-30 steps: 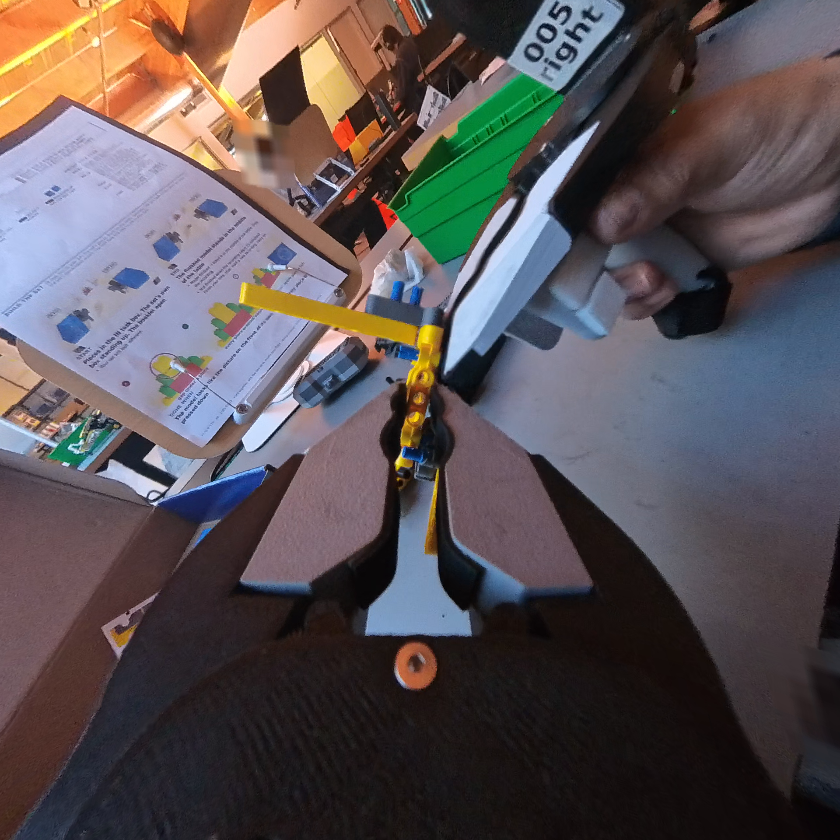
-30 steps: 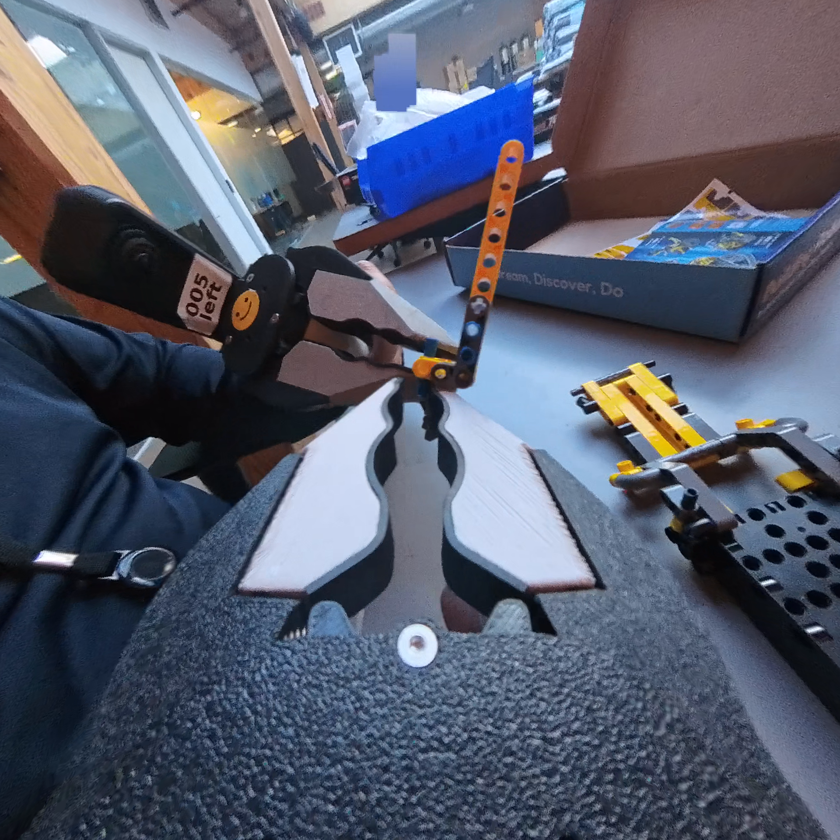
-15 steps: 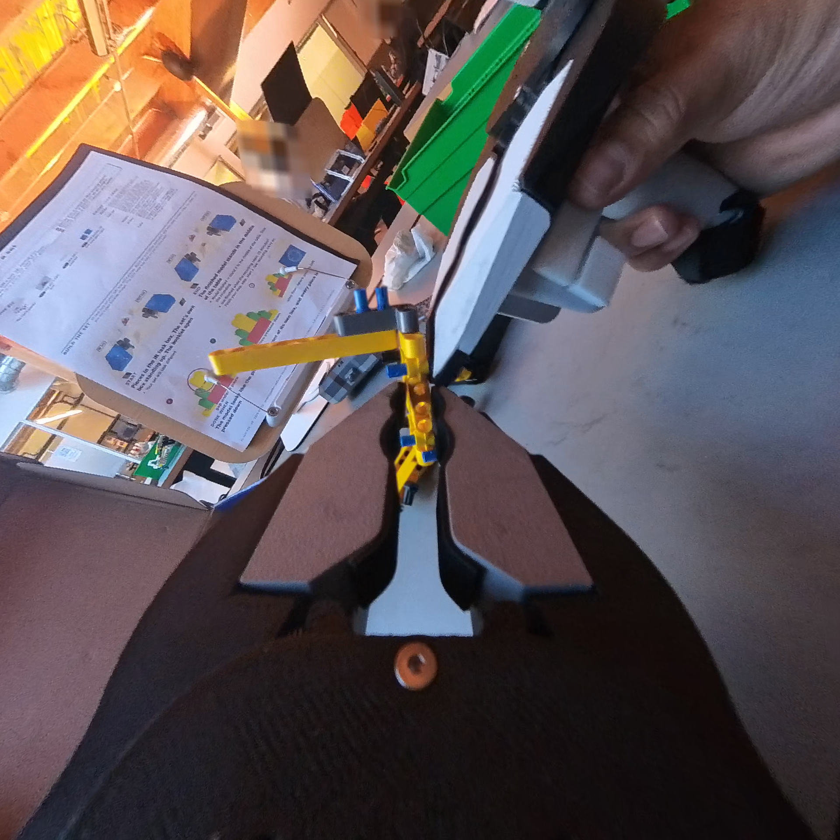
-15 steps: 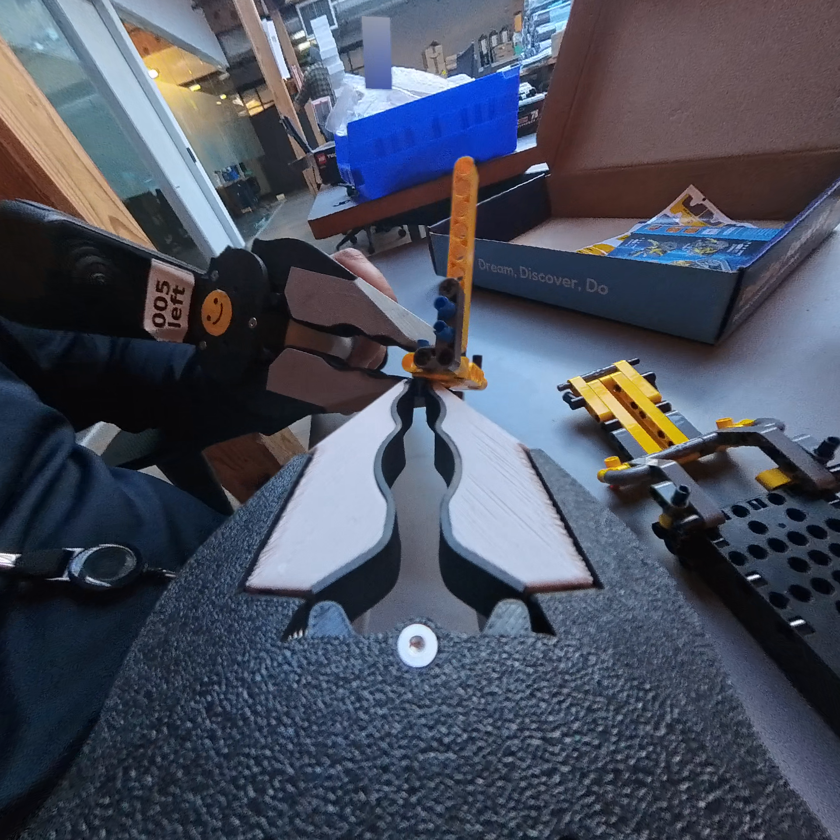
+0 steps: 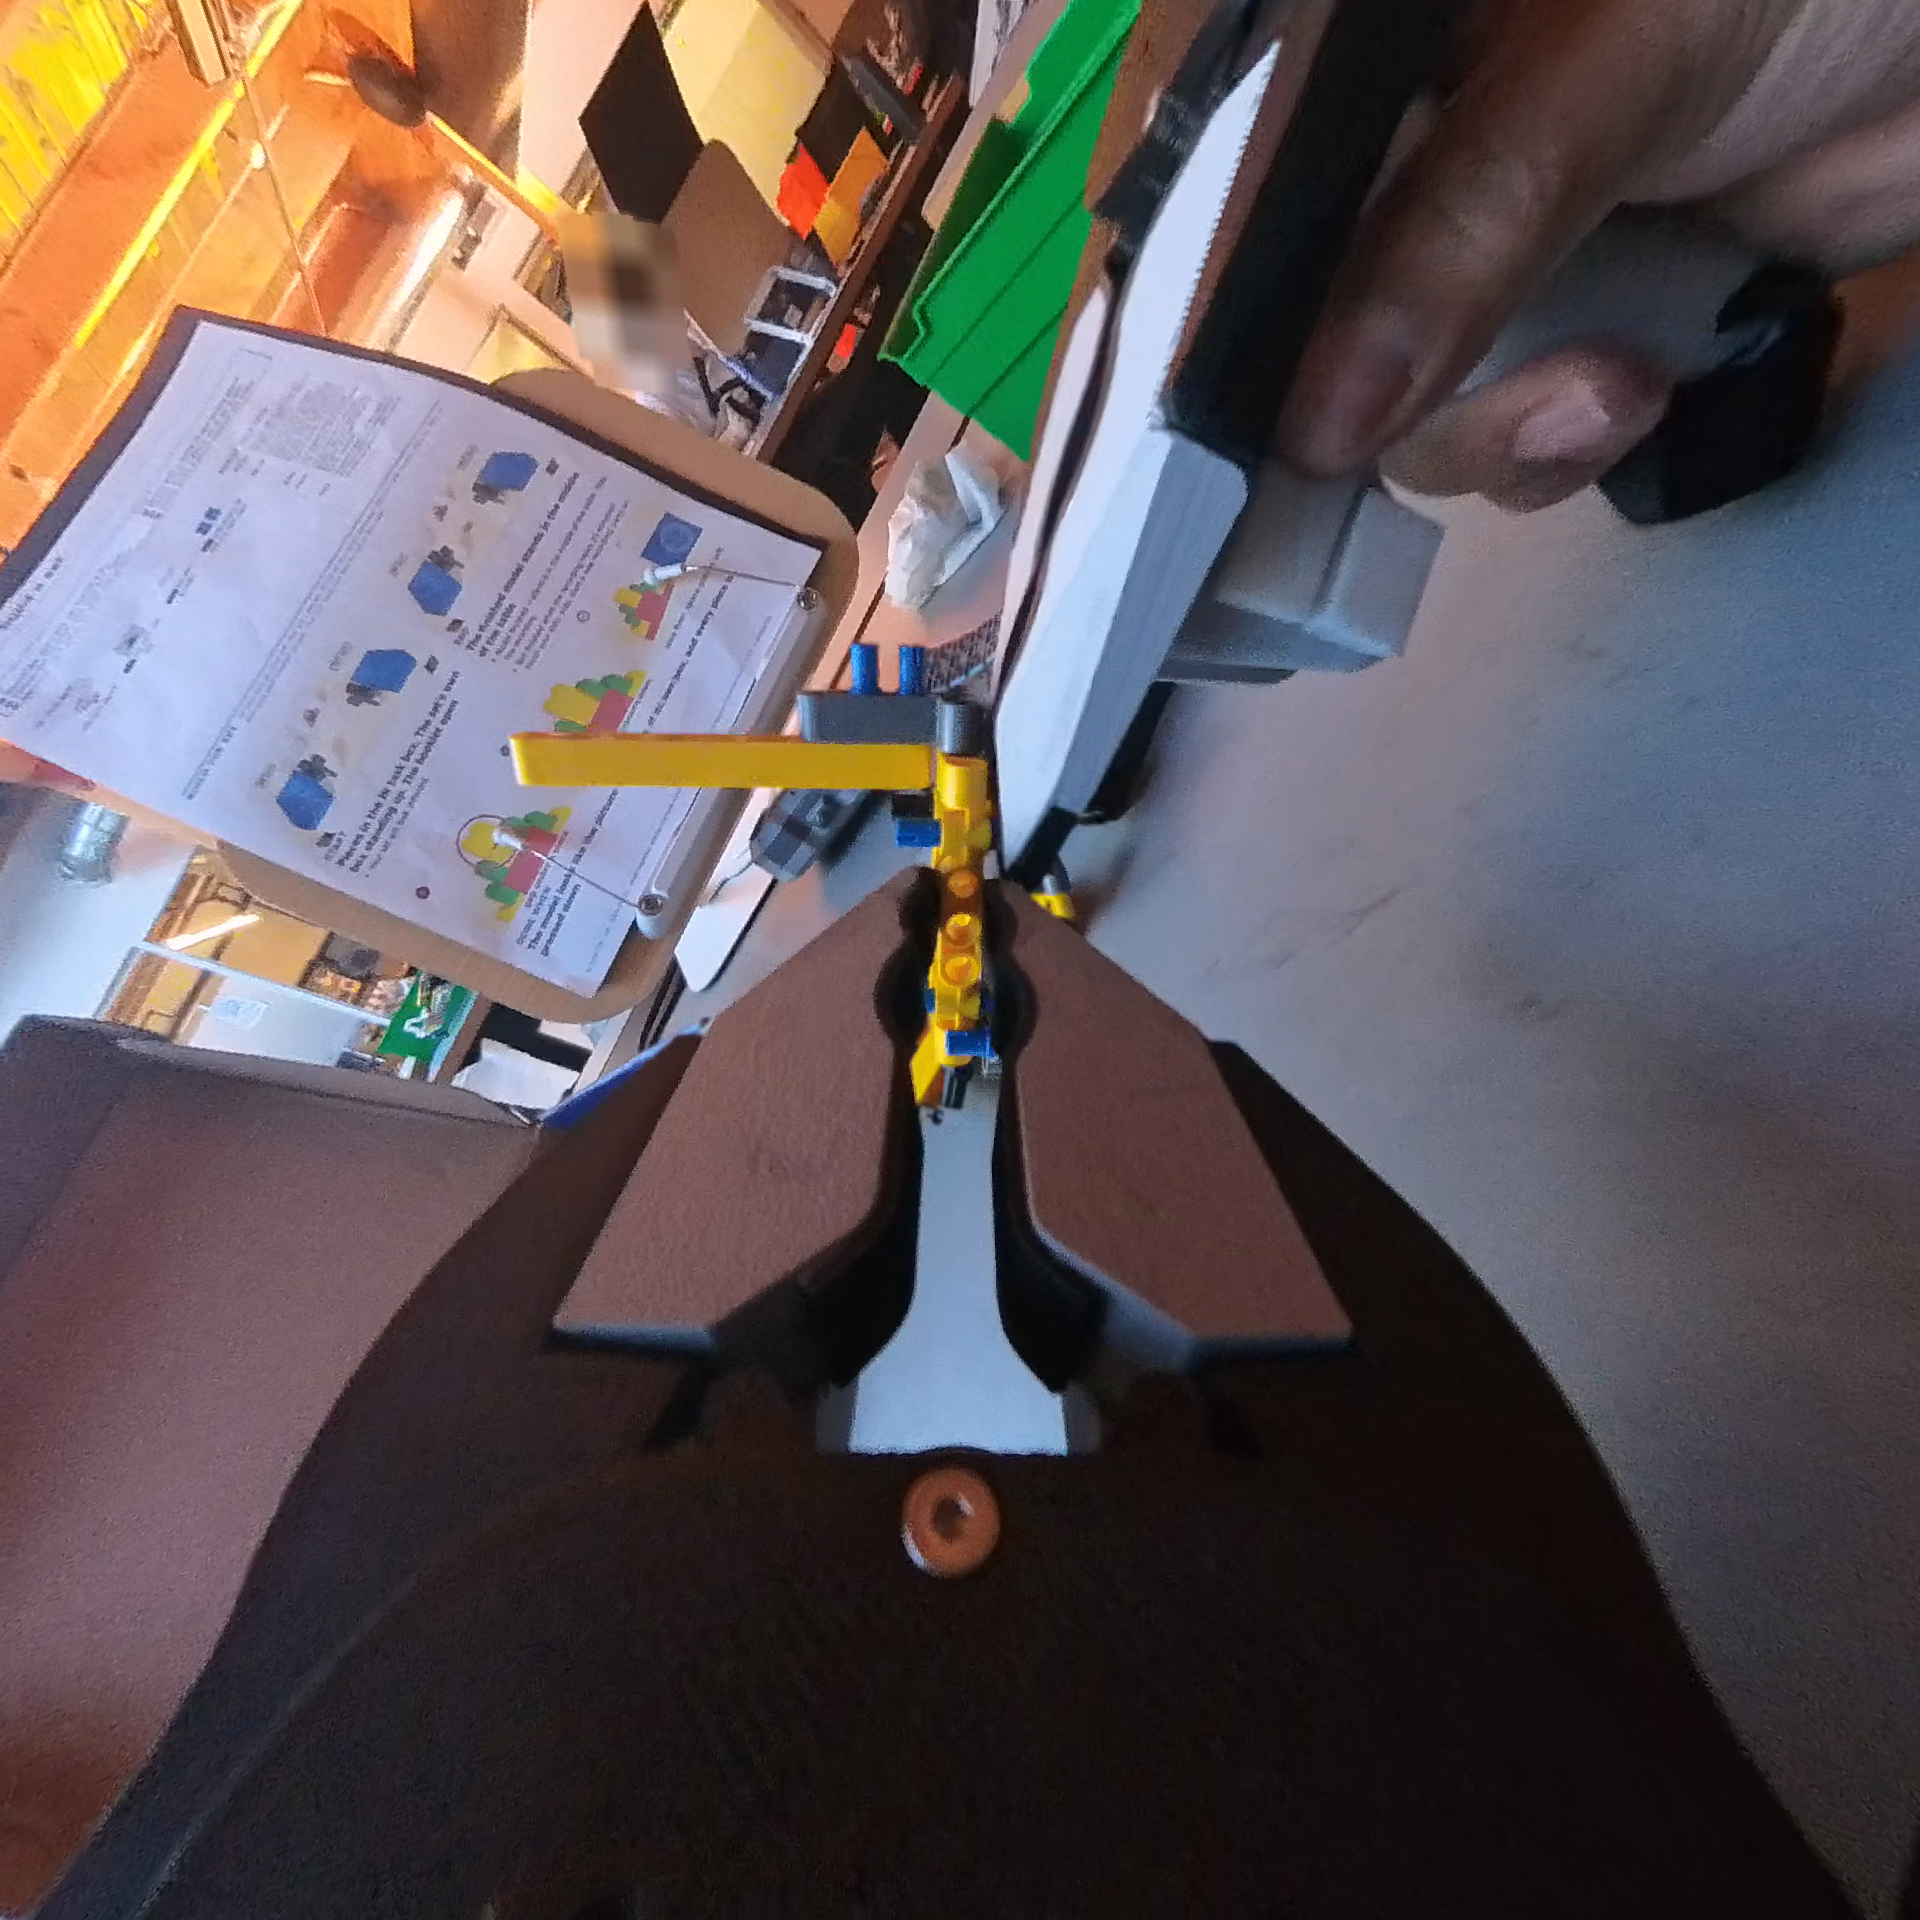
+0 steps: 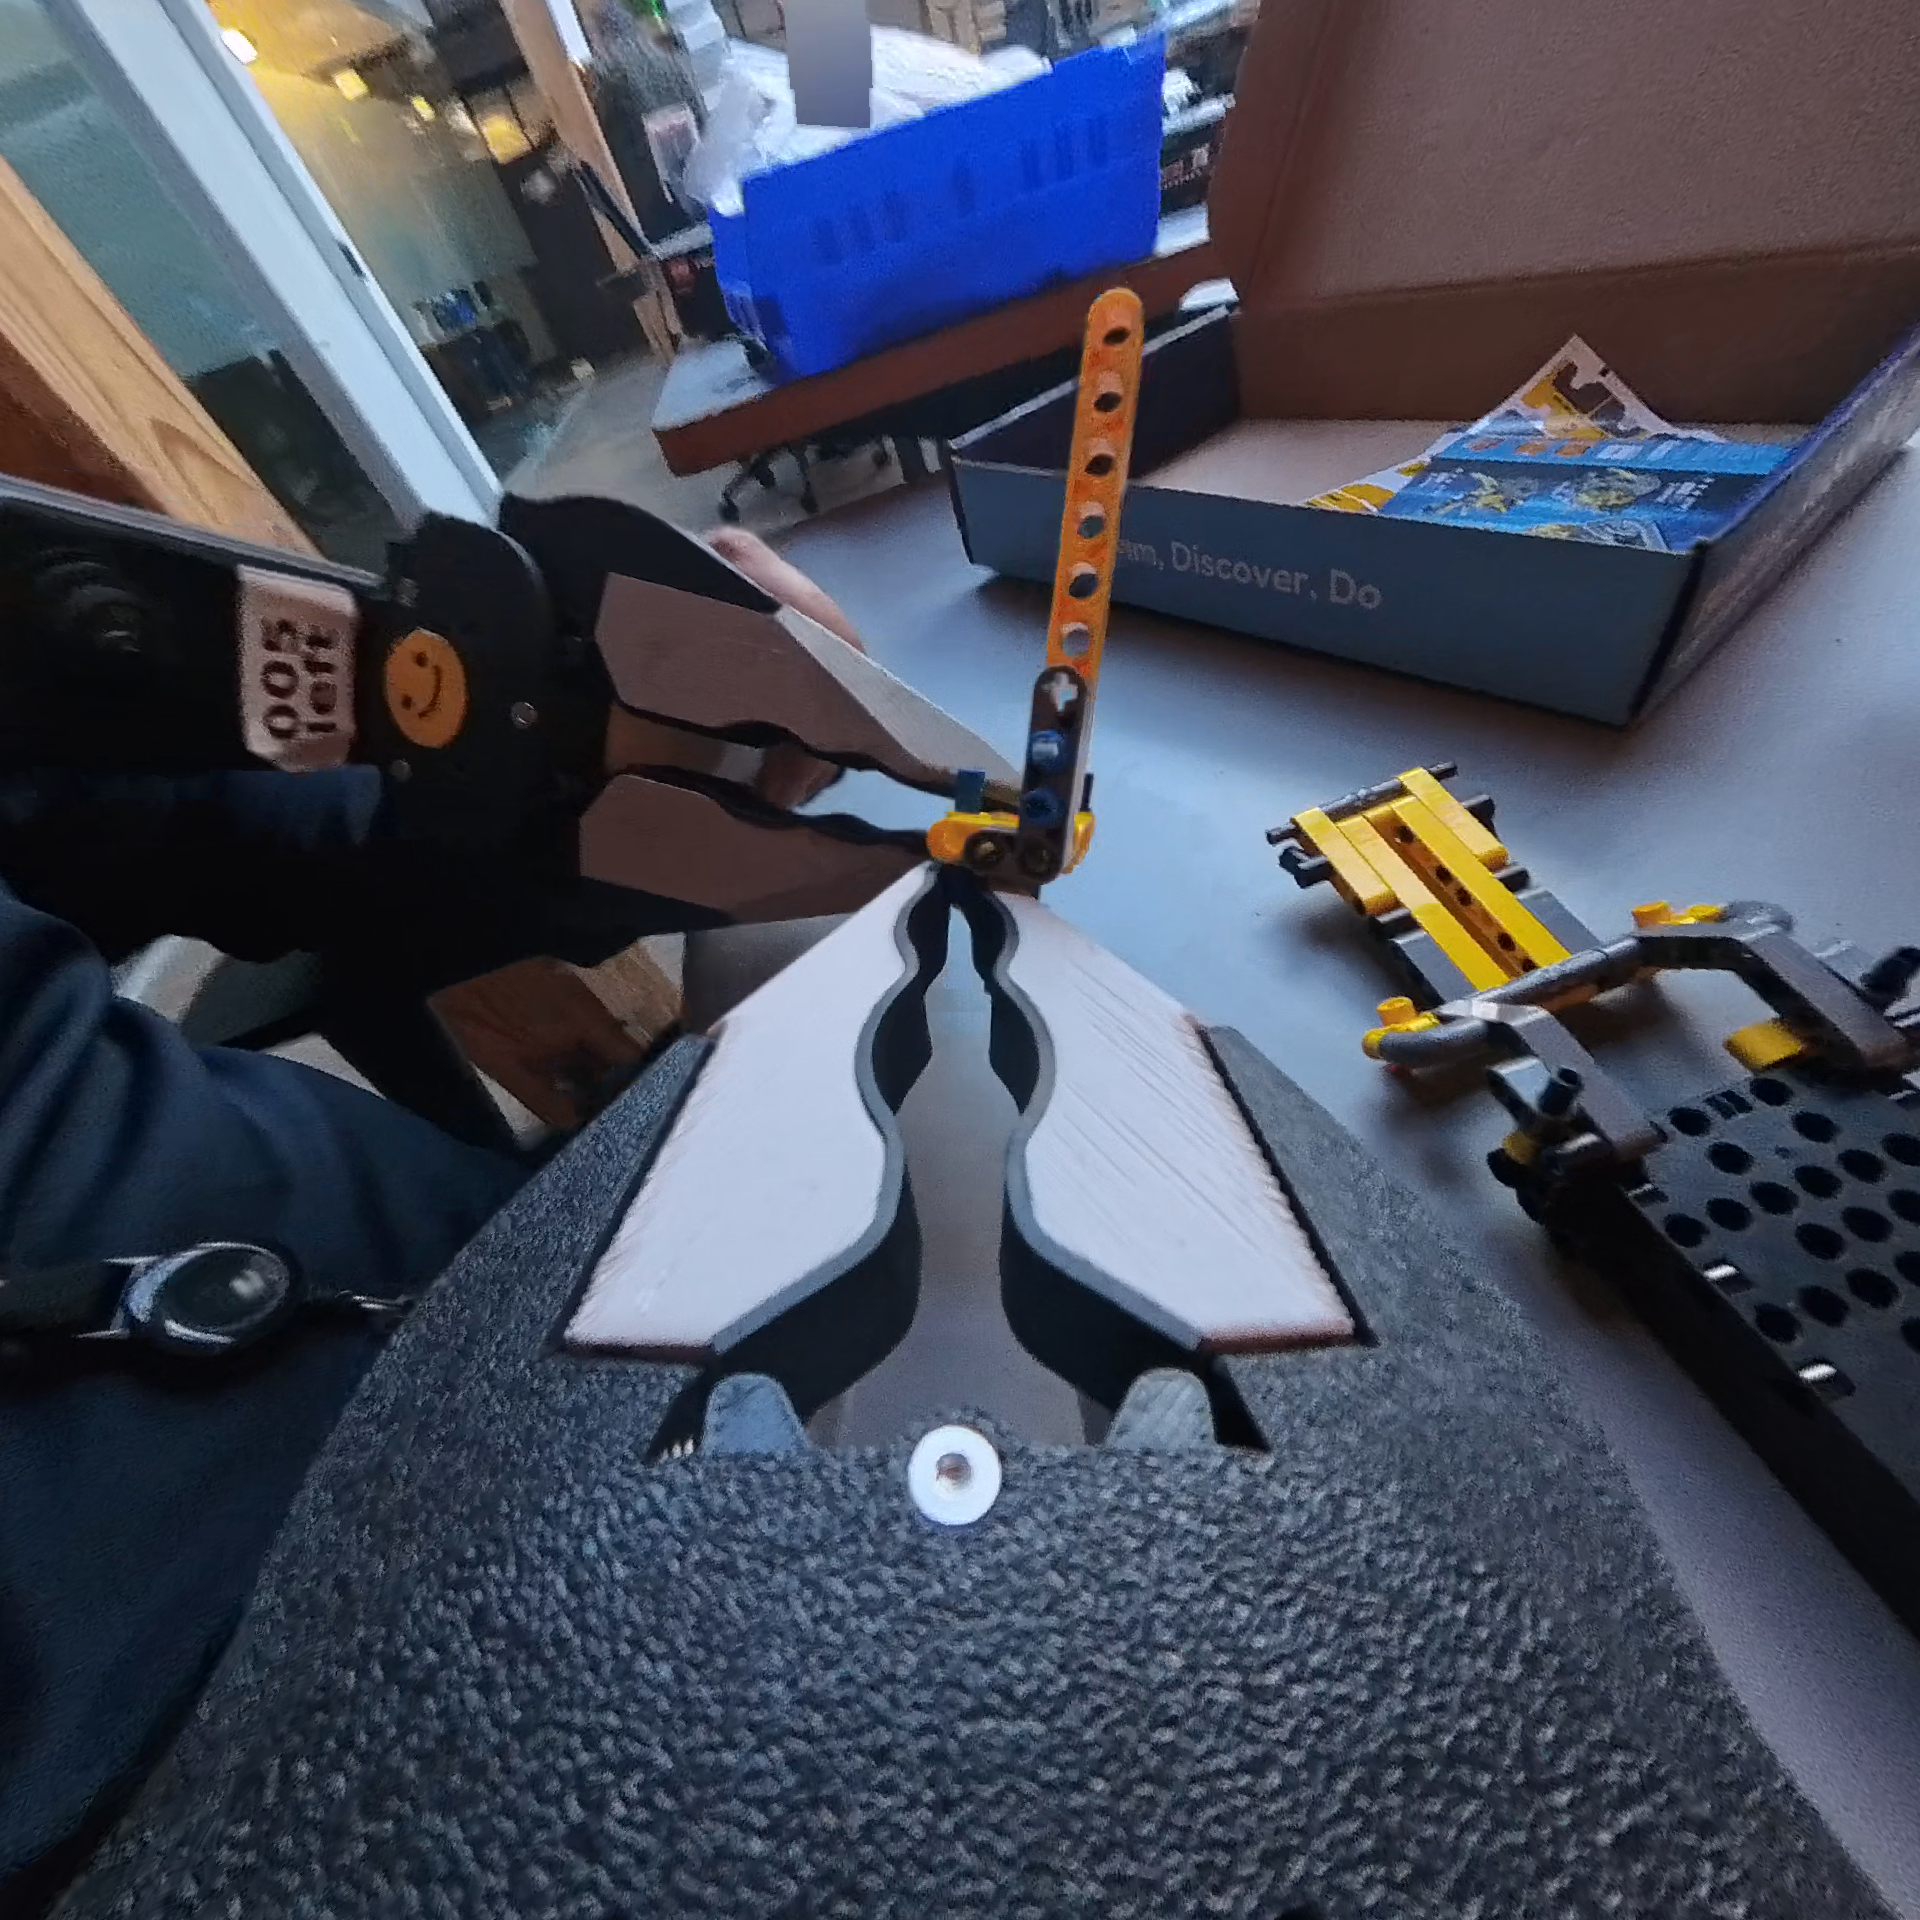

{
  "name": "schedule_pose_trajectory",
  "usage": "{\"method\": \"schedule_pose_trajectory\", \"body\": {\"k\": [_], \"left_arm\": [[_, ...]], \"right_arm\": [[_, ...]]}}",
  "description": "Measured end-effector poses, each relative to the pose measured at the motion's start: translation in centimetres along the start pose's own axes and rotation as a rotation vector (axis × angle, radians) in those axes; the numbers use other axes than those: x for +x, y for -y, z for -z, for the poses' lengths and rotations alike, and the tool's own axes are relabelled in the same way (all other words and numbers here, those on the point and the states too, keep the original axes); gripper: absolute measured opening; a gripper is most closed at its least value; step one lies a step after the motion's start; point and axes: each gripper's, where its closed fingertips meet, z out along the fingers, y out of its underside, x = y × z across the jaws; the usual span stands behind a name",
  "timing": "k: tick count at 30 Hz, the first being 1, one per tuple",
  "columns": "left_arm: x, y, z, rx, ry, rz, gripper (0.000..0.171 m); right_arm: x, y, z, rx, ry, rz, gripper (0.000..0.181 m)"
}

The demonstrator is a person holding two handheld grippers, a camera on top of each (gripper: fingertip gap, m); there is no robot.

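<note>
A small brick assembly [image 6: 1049,790] hangs in the air between both grippers. It has a yellow L-piece, a dark short beam with blue pins and a long yellow beam [image 6: 1096,488] that stands up. My left gripper [image 5: 961,914] is shut on the yellow stem of the assembly [image 5: 961,883]; the long beam [image 5: 717,758] sticks out to the left. My right gripper [image 6: 961,894] is shut on the assembly's underside, just below the L-piece. The left gripper also shows in the right wrist view [image 6: 914,810], coming in from the left. The right gripper's finger [image 5: 1101,644] shows in the left wrist view, held by a hand.
On the grey table to the right lie a black perforated plate [image 6: 1787,1226] and a yellow and grey beam build [image 6: 1434,873]. An open cardboard box [image 6: 1455,613] holds a booklet. A blue bin [image 6: 935,208] stands behind. A clipboard with a printed sheet [image 5: 416,623] and a green bin [image 5: 987,270] show in the left wrist view. Left and right tips are no more than a few centimetres apart. Both grippers' tips are roughly 15 centimetres from the black perforated plate [image 6: 1787,1226].
The assembly has turned between the grippers: the long beam now lies level in the left wrist view and leans slightly right in the right wrist view. The right gripper's tips have closed in.
</note>
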Motion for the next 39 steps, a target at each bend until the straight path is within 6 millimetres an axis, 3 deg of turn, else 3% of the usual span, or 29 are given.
{"method": "schedule_pose_trajectory", "body": {"k": [8, 17, 18, 20, 21, 22, 23, 25, 29, 31, 33, 36, 39], "left_arm": [[1.2, -1.2, -1.0, -0.041, -0.043, 0.053, 0.005], [1.8, -1.1, -1.5, -0.043, -0.052, 0.042, 0.006], [1.2, -1.3, -1.6, -0.051, -0.021, 0.045, 0.005], [-4.5, -2.5, -0.5, -0.054, 0.147, 0.187, 0.006], [-5.9, -2.9, 0.1, -0.027, 0.122, 0.279, 0.006], [-6.1, -3.3, 0.4, -0.026, 0.109, 0.253, 0.006], [-5.3, -3.7, 0.4, -0.039, 0.099, 0.218, 0.006], [-2.5, -3.6, -0.3, -0.054, 0.024, 0.198, 0.006], [-1.3, -2.8, -1.0, -0.032, -0.002, 0.157, 0.005], [-0.2, -3.5, -1.3, -0.039, -0.032, 0.173, 0.005], [0.3, -3.8, -1.2, -0.056, -0.041, 0.132, 0.006], [0.6, -3.4, -1.2, -0.036, -0.041, 0.099, 0.006], [1.2, -3.5, -1.5, -0.047, -0.066, 0.079, 0.006]], "right_arm": [[1.2, -1.9, -0.3, -0.147, -0.114, 0.068, 0.000], [1.5, -2.7, 0.3, -0.232, -0.125, 0.073, 0.000], [1.5, -3.6, 0.3, -0.276, -0.118, 0.074, 0.000], [1.5, -7.8, 0.1, -0.470, -0.123, 0.117, 0.000], [1.3, -7.5, 0.1, -0.444, -0.138, 0.155, 0.000], [1.2, -5.6, 0.3, -0.357, -0.154, 0.176, 0.000], [1.4, -3.9, 0.6, -0.292, -0.158, 0.170, 0.000], [2.3, -3.0, 1.3, -0.292, -0.166, 0.144, 0.000], [2.4, -2.3, 2.5, -0.255, -0.153, 0.137, 0.000], [3.8, -0.9, 4.4, -0.253, -0.250, 0.196, 0.000], [5.7, 2.3, 8.1, -0.205, -0.389, 0.249, 0.000], [8.6, 6.8, 16.3, -0.100, -0.625, 0.273, 0.000], [11.9, 7.9, 26.2, -0.060, -0.894, 0.237, 0.001]]}}
